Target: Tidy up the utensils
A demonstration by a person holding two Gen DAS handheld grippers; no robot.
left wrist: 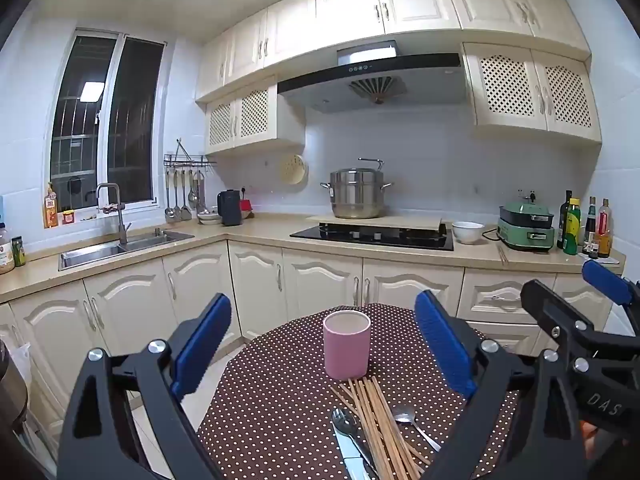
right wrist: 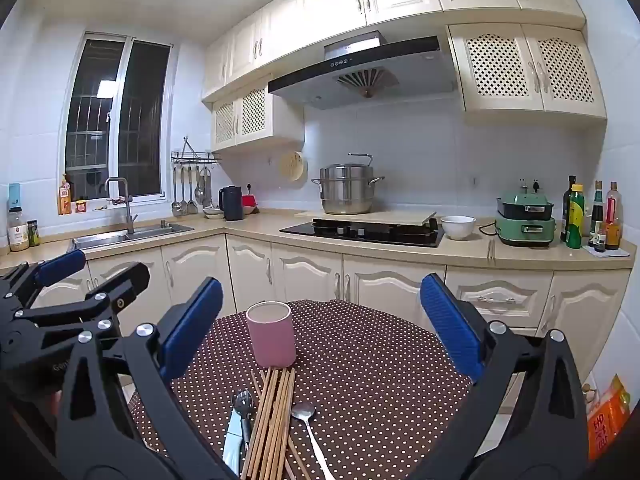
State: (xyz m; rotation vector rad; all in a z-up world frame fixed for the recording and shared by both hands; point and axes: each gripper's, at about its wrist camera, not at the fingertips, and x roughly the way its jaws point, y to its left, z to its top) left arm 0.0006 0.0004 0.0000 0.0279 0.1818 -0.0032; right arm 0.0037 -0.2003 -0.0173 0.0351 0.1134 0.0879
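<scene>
Left wrist view: left tongs (left wrist: 322, 350) spread wide, empty, hovering over the bench (left wrist: 276, 400). Pink cup (left wrist: 346, 344) stood upright between the pads; chopsticks (left wrist: 378, 424) lay just below it, long axis running toward the camera (spork (left wrist: 347, 424) and spoon (left wrist: 405, 414) flanking).

Right wrist view: right tongs (right wrist: 322, 330) also released, empty. Chopsticks (right wrist: 272, 420) sat left of centre, so the left tongs looked nearer.
</scene>
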